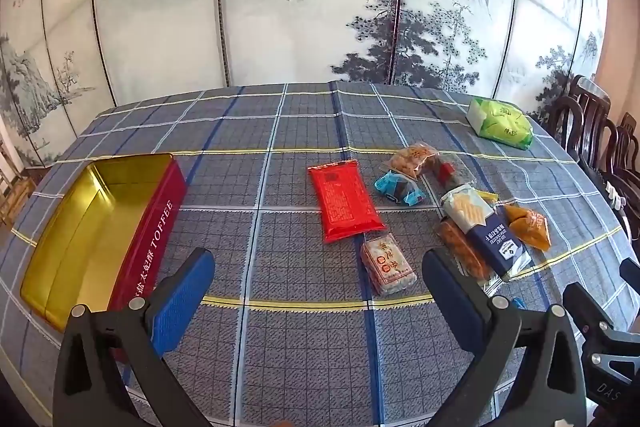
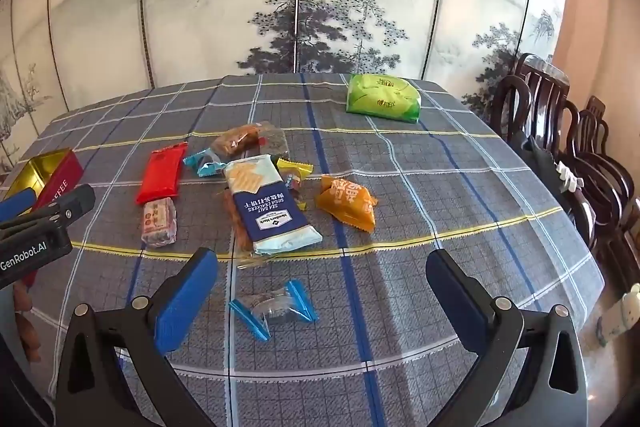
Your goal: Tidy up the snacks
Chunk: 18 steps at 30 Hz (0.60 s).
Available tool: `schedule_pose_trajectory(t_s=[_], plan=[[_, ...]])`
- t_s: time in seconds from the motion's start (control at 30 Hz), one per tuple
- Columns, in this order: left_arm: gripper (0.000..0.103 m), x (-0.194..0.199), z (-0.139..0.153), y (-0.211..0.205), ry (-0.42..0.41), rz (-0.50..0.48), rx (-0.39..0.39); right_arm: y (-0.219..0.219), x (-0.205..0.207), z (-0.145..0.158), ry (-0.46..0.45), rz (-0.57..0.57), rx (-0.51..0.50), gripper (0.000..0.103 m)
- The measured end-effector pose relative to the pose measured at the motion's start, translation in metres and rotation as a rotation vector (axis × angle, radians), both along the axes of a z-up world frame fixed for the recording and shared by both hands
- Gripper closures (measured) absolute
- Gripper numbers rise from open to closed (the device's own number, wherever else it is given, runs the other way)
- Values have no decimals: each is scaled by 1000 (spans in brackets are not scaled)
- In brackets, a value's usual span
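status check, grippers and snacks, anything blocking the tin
Left gripper and right gripper open, empty. Snacks loose on tablecloth; toffee tin open, empty. Nothing in the way.

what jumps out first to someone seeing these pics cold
A scatter of bright snack packets lies mid-table on the blue plaid tablecloth: a flat red packet, a navy soda cracker pack and an orange packet to its right. At the table's left edge an open red toffee tin shows an empty gold inside. Both the left gripper and right gripper hang open above the cloth, holding nothing.
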<state>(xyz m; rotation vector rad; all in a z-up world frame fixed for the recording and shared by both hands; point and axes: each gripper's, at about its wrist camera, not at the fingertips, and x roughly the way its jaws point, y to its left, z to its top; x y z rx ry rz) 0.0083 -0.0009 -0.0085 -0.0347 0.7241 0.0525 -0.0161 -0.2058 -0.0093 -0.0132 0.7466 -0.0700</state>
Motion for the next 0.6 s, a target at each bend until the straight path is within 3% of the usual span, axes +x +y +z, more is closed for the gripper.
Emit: schedule_pose_trajectory(t_s=[0.23, 0.47, 0.6], plan=[[0, -18, 2, 9, -25, 8, -2, -5, -9, 1, -7, -17, -1, 0], [0, -28, 6, -1, -25, -19, 88, -5, -7, 0, 2, -28, 16, 0], [0, -27, 9, -5, -24, -39, 87, -8, -3, -3, 17, -43, 23, 0]])
